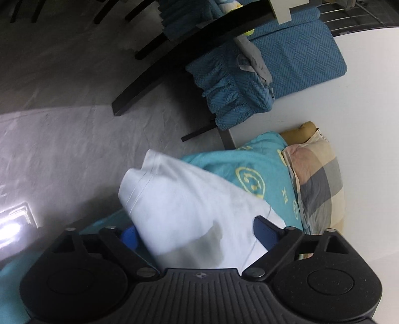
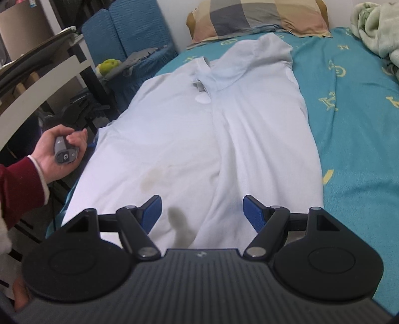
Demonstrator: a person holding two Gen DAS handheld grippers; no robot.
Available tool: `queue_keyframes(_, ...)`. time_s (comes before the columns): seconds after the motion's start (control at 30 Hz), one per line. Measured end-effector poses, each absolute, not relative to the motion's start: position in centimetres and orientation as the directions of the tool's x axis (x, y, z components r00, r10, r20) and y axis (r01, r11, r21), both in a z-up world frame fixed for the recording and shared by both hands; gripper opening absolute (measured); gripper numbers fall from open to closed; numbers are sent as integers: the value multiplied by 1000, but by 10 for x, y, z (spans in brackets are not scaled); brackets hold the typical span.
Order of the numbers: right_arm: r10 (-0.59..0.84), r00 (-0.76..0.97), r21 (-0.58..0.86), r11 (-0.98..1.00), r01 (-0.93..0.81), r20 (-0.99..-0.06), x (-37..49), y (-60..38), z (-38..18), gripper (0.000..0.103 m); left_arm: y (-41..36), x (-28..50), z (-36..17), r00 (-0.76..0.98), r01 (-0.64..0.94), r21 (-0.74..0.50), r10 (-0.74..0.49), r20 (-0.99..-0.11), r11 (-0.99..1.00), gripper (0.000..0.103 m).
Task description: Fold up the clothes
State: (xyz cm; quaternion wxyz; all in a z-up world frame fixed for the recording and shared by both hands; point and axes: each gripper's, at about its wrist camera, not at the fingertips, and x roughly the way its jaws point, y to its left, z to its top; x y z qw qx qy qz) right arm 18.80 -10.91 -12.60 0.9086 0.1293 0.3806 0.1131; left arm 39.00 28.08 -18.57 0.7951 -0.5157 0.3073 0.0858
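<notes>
A white shirt (image 2: 199,139) lies spread lengthwise on the teal bed sheet (image 2: 354,124), its right side folded over the middle, collar toward the pillow. My right gripper (image 2: 202,214) is open above the shirt's near hem, jaws wide apart and empty. My left gripper (image 1: 197,231) is at the shirt's left edge, by the bed's side; its blue pads (image 1: 265,233) stand wide apart with a bunched sleeve or fold of the white shirt (image 1: 179,199) lying between them. The left hand holding that gripper shows in the right wrist view (image 2: 62,149).
A plaid pillow (image 2: 259,20) lies at the bed's head, also in the left wrist view (image 1: 316,179). A green blanket (image 2: 374,32) is at the far right. Blue cushions (image 2: 129,32) and a dark-framed chair (image 1: 174,57) stand beside the bed, left of the shirt.
</notes>
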Motion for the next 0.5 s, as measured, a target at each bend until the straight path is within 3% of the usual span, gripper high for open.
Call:
queue_keyframes(0.03,304,686,325,940,-103,-661,188,-110,-126,74,281,396,-187,794,-449,-756,-175,-582,476,76)
queue_keyframes(0.07,305,687,330,939,-100,-660,188,-111,-126,74,281,401,-188,789,-447,-739,-168,-591,504,62)
queue_keyframes(0.1,305,688,333,938,-97,-658,188,-112,-126,74,281,405,-189,784,-444,-723,-161,-600,530,38)
queue_keyframes(0.17,303,691,333,938,-95,-657,187,-112,-125,74,279,410,-186,781,-431,-704,-157,-604,565,13)
queue_keyframes(0.27,298,698,329,940,-94,-652,186,-111,-123,74,268,414,-167,788,-392,-646,-122,-603,654,8)
queue_keyframes(0.5,265,747,321,944,-73,-610,180,-119,-108,74,184,414,-77,856,-165,-391,-65,-514,905,7)
